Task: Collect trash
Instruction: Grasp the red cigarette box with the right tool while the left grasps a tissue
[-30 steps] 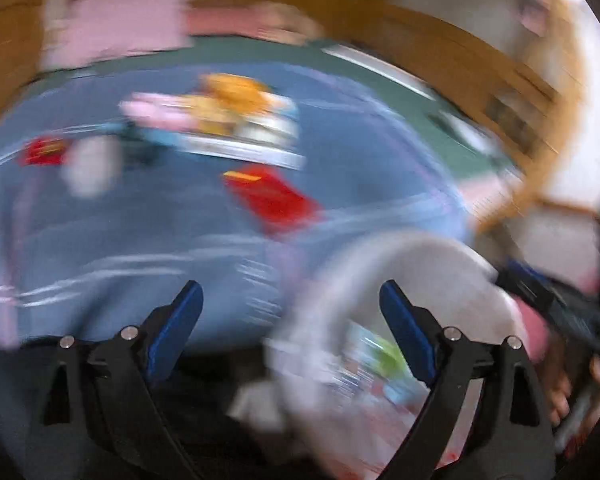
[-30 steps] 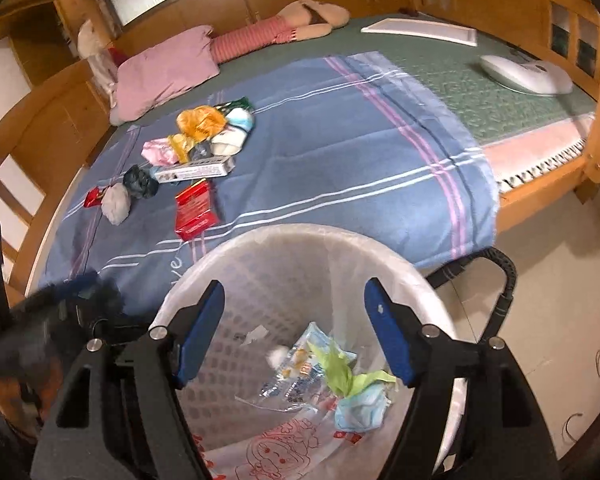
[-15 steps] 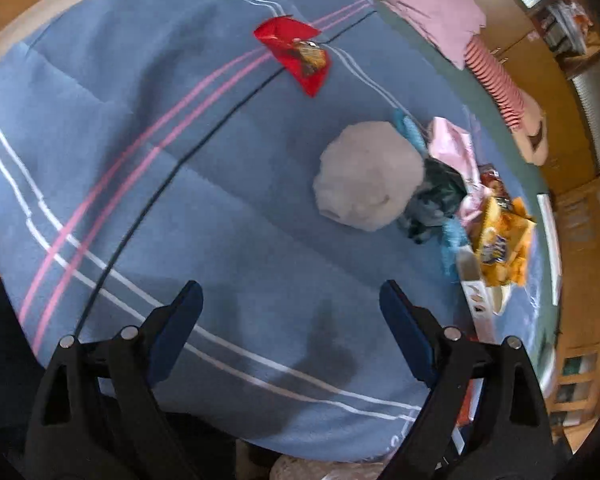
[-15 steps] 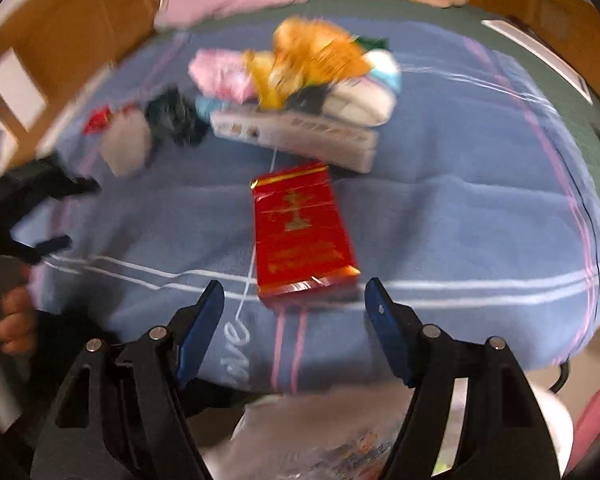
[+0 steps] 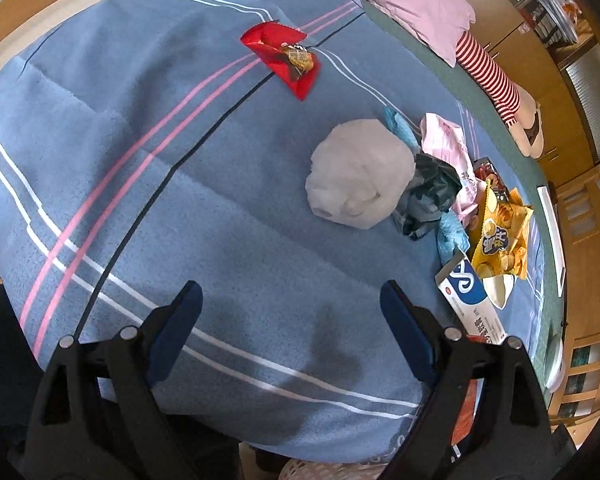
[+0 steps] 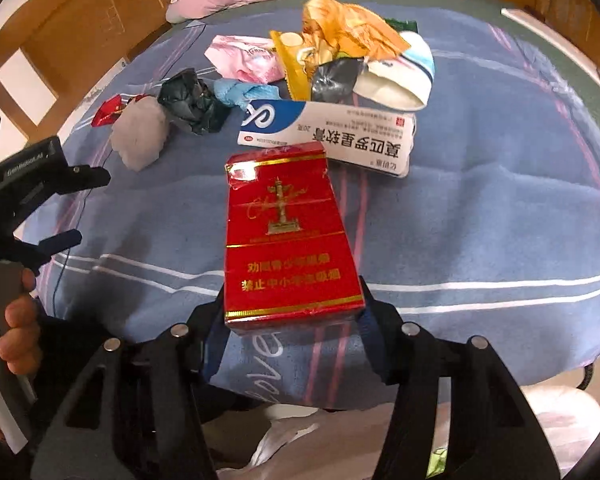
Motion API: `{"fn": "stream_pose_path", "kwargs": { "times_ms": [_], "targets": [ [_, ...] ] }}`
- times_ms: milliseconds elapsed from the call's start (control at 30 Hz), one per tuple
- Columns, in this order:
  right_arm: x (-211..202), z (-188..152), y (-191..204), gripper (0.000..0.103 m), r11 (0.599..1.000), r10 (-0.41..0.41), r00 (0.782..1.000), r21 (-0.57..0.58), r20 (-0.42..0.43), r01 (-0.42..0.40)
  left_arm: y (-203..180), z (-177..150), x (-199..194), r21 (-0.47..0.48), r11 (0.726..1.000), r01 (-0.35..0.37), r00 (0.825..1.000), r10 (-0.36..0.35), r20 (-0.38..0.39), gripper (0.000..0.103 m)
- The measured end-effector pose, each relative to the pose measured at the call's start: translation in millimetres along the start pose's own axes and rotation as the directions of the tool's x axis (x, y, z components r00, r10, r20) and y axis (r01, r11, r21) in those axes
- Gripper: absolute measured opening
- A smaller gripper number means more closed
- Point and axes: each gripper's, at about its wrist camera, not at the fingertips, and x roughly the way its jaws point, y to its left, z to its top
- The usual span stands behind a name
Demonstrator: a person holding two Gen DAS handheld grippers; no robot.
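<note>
My right hand-held gripper (image 6: 292,320) had just closed on the red cigarette pack (image 6: 290,236), ready for binning, while my left hand-held gripper (image 5: 288,332) hovered wide open.

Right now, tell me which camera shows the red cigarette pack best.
The right wrist view: the red cigarette pack fills the centre, gripped by the right gripper. The left wrist view shows only a red sliver behind a gripper finger, likely the same pack.

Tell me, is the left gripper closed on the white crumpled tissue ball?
No. The left gripper is open above the blue striped blanket, and the white crumpled tissue ball lies apart, ahead of its fingers.
</note>
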Motion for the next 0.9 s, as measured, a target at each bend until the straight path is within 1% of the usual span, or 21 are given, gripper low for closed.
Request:
{"fn": "stream_pose_path", "kwargs": {
  "times_ms": [100,167,233,267,300,333,400,467,500,533,567,600,633,667,700,733,767,800,833,867,900],
  "targets": [
    [-1,-1,2,0.057,1.0,-0.022,1.0,0.006,0.004,0.022,-1,4,0,0.0,1.0,-0.012,1.0,0.012,0.016,0.09],
    [5,-2,0,0.057,0.999,-0.036,0.999,0.008,-0.006,0.037,-5,13,6,-0.027,0.999,-0.025,1.0,0.026,0.017,0.092],
    [14,0,-4,0.057,0.999,-0.043,0.999,0.019,-0.028,0.043,-12,24,14,-0.063,0.998,-0.014,1.0,0.015,0.01,0.093],
    [16,1,-4,0.057,0.999,-0.044,0.998,0.026,-0.034,0.044,-18,32,20,-0.057,0.998,-0.008,1.0,0.008,0.009,0.093],
    [18,3,-4,0.058,0.999,-0.044,0.998,0.027,-0.033,0.045,-26,39,24,-0.03,0.999,-0.03,0.999,0.03,0.019,0.093],
    [18,5,-3,0.058,0.999,-0.045,0.999,0.026,-0.03,0.046,-34,46,28,0.005,0.997,-0.078,0.996,0.078,0.041,0.093],
    [17,11,-1,0.059,0.998,-0.054,0.998,0.016,-0.024,0.055,-44,57,35,0.06,0.985,-0.159,0.985,0.154,0.08,0.093],
    [18,15,-1,0.059,0.998,-0.062,0.998,0.015,-0.023,0.063,-50,63,45,0.106,0.979,-0.174,0.982,0.165,0.091,0.093],
    [18,17,-1,0.059,0.998,-0.063,0.998,0.018,-0.022,0.064,-51,63,52,0.129,0.977,-0.172,0.984,0.164,0.072,0.09],
    [19,18,-1,0.059,0.998,-0.064,0.998,0.02,-0.02,0.065,-53,63,60,0.155,0.976,-0.154,0.988,0.149,0.044,0.082],
    [19,20,0,0.059,0.998,-0.065,0.998,0.022,-0.016,0.066,-53,62,65,0.176,0.979,-0.103,0.995,0.103,0.008,0.055],
    [18,20,0,0.058,0.997,-0.067,0.998,0.023,-0.008,0.067,-53,61,65,0.177,0.982,-0.063,0.998,0.065,-0.007,0.037],
    [16,19,1,0.057,0.998,-0.065,0.998,0.021,0.004,0.065,-53,60,58,0.169,0.986,-0.003,1.0,0.004,-0.009,0.027],
    [13,19,3,0.057,0.998,-0.06,0.998,0.016,0.019,0.06,-54,59,53,0.172,0.985,0.025,1.0,-0.024,-0.008,0.022],
    [10,18,5,0.057,0.999,-0.054,0.998,0.008,0.037,0.054,-53,56,44,0.175,0.983,0.055,0.998,-0.055,-0.002,0.019],
    [8,16,5,0.057,0.999,-0.053,0.997,0.005,0.05,0.052,-50,53,37,0.17,0.982,0.084,0.996,-0.085,-0.002,0.018],
    [5,15,5,0.056,0.999,-0.049,0.997,0.01,0.06,0.048,-44,48,26,0.149,0.977,0.151,0.988,-0.152,-0.007,0.018],
    [2,13,4,0.056,0.999,-0.035,0.997,0.021,0.07,0.034,-38,44,17,0.134,0.969,0.209,0.978,-0.21,-0.007,0.018],
    [-2,12,2,0.056,0.999,-0.021,0.997,0.034,0.08,0.018,-30,39,4,0.124,0.954,0.274,0.961,-0.276,0.0,0.018],
    [-5,11,0,0.056,0.999,-0.011,0.996,0.045,0.089,0.007,-25,34,-4,0.119,0.941,0.316,0.948,-0.319,0.008,0.018],
    [-12,10,-3,0.056,0.998,-0.002,0.994,0.065,0.106,-0.005,-20,30,-11,0.117,0.924,0.365,0.929,-0.369,0.012,0.018]
  ]
}}
